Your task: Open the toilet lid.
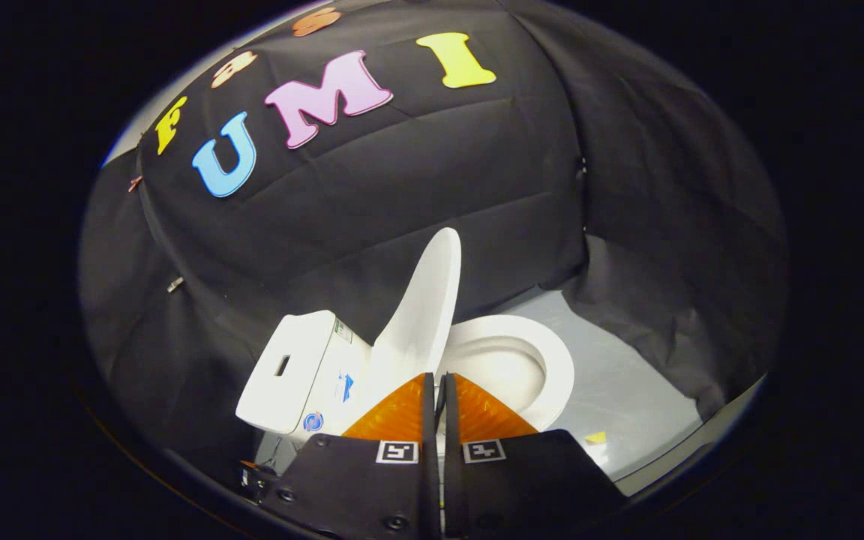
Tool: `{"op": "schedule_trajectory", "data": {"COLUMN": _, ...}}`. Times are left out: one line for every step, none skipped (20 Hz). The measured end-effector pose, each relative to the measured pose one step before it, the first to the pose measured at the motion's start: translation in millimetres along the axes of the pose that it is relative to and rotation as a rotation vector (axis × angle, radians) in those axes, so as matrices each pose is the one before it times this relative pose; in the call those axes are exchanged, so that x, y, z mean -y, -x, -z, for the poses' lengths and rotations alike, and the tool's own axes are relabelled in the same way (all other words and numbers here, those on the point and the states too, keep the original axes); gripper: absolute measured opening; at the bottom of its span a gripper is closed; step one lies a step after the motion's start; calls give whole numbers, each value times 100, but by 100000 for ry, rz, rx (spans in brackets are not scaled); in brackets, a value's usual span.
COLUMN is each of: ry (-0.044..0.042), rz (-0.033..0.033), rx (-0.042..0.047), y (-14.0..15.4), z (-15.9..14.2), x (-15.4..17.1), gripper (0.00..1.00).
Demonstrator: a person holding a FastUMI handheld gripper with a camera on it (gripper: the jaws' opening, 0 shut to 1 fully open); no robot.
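Lid (421, 315) already raised, standing nearly upright just beyond the gripper (438, 386), between tank (289, 375) on the left and bowl (544, 360) on the right. Fingers closed together, gripping nothing. Best backed straight off, avoiding any knock that tips it down.

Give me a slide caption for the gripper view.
Toilet lid raised upright over the open bowl; gripper jaws nearly closed just before it.
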State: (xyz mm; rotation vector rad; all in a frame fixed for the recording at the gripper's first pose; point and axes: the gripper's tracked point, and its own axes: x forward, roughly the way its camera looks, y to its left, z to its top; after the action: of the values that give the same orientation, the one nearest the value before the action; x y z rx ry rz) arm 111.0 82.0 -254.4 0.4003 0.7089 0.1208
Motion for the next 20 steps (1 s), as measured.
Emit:
{"op": "schedule_trajectory", "data": {"ry": 1965, "rz": 599, "rx": 1065, "y": 246, "z": -209, "x": -1106, "gripper": 8}}
{"op": "schedule_trajectory", "data": {"ry": 1201, "rz": 435, "rx": 1015, "y": 279, "z": -147, "x": -1075, "gripper": 8}}
{"op": "schedule_trajectory", "data": {"ry": 1102, "rz": 156, "rx": 669, "y": 346, "z": -140, "x": -1055, "gripper": 8}}
{"op": "schedule_trajectory", "data": {"ry": 967, "rz": 112, "rx": 528, "y": 446, "z": 24, "x": -1285, "gripper": 9}}
{"op": "schedule_trajectory", "data": {"ry": 738, "rz": 145, "rx": 515, "y": 275, "z": -21, "x": -1116, "gripper": 9}}
{"op": "schedule_trajectory", "data": {"ry": 1334, "rz": 258, "rx": 516, "y": 293, "z": -206, "x": -1107, "gripper": 9}}
{"op": "schedule_trajectory", "data": {"ry": 1406, "rz": 331, "rx": 505, "y": 223, "z": -181, "x": -922, "gripper": 9}}
{"op": "schedule_trajectory", "data": {"ry": 1182, "rz": 558, "rx": 392, "y": 101, "z": -251, "x": -924, "gripper": 9}}
{"op": "schedule_trajectory", "data": {"ry": 1255, "rz": 546, "rx": 429, "y": 87, "z": -137, "x": -856, "gripper": 10}}
{"op": "schedule_trajectory", "data": {"ry": 992, "rz": 284, "rx": 412, "y": 209, "z": -182, "x": -891, "gripper": 9}}
{"op": "schedule_trajectory", "data": {"ry": 1227, "rz": 326, "rx": 534, "y": 110, "z": -63, "x": -852, "gripper": 10}}
{"op": "schedule_trajectory", "data": {"ry": 1524, "rz": 93, "rx": 358, "y": 111, "z": -41, "x": -843, "gripper": 10}}
{"op": "schedule_trajectory", "data": {"ry": 1234, "rz": -42, "rx": 496, "y": 283, "z": -176, "x": -930, "gripper": 10}}
{"op": "schedule_trajectory", "data": {"ry": 1046, "rz": -273, "rx": 545, "y": 12, "z": -31, "x": -303, "gripper": 10}}
{"op": "schedule_trajectory", "data": {"ry": 832, "rz": -369, "rx": 488, "y": 206, "z": -84, "x": -920, "gripper": 11}}
{"op": "schedule_trajectory", "data": {"ry": 749, "rz": -186, "rx": 505, "y": 8, "z": -29, "x": -918, "gripper": 11}}
{"op": "schedule_trajectory", "data": {"ry": 1049, "rz": 91, "rx": 567, "y": 17, "z": -203, "x": -780, "gripper": 10}}
{"op": "schedule_trajectory", "data": {"ry": 1272, "rz": 415, "rx": 533, "y": -14, "z": -71, "x": -804, "gripper": 11}}
{"op": "schedule_trajectory", "data": {"ry": 1467, "rz": 624, "rx": 527, "y": 5, "z": -120, "x": -686, "gripper": 11}}
{"op": "schedule_trajectory", "data": {"ry": 1344, "rz": 681, "rx": 497, "y": 70, "z": 16, "x": -642, "gripper": 11}}
